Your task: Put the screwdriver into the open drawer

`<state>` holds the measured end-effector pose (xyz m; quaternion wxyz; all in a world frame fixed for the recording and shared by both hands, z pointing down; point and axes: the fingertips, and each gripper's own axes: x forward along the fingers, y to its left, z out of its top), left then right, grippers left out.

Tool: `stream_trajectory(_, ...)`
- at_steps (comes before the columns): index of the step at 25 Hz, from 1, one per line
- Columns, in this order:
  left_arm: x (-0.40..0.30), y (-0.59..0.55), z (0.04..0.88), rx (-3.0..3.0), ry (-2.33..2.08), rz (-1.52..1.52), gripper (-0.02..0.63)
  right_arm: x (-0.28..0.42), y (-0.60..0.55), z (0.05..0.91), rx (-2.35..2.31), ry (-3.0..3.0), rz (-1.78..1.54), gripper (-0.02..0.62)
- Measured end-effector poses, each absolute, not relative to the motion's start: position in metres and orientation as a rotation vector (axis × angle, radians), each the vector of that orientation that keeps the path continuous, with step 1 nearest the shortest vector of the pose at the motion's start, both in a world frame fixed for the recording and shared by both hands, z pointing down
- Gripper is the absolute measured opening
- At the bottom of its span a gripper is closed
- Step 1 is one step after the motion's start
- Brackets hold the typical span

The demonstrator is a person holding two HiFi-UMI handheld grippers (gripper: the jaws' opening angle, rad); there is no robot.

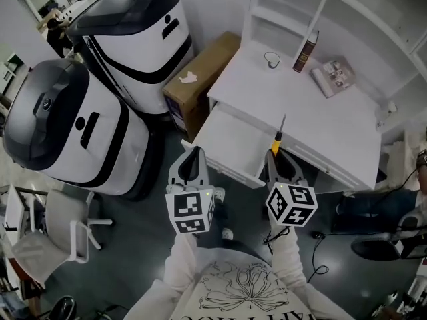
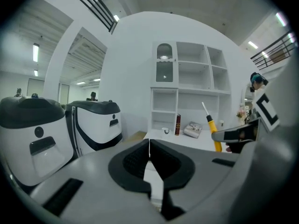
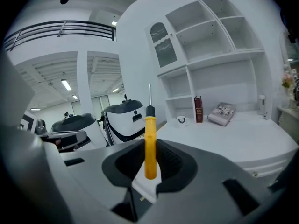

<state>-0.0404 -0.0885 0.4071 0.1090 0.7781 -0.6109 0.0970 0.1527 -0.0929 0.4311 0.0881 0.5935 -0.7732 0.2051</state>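
Note:
My right gripper [image 1: 275, 153] is shut on the yellow handle of a screwdriver [image 1: 279, 133], whose thin metal shaft sticks out ahead over the open white drawer [image 1: 230, 145]. In the right gripper view the screwdriver [image 3: 150, 139] stands upright between the black pads of the right gripper [image 3: 150, 160]. My left gripper [image 1: 194, 157] hangs beside it at the drawer's front edge, its jaws pressed together with nothing in them. The left gripper view has the left gripper [image 2: 149, 154] shut and the screwdriver [image 2: 213, 128] off to the right.
The white desk [image 1: 313, 119] carries a cup [image 1: 271, 60], an upright dark book [image 1: 305, 52] and a booklet [image 1: 333, 76] under white shelves. Two large white and black machines [image 1: 100, 79] and a cardboard box [image 1: 200, 79] stand left. A white chair [image 1: 63, 229] is at lower left.

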Motion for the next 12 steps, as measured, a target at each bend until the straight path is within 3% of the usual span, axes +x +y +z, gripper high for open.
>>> stream_trajectory(12,-0.056,-0.198,0.438,2.263,-1.712,0.332,0.006,0.126,-0.195,0.463,1.691,-2.245,0.662,0.069)
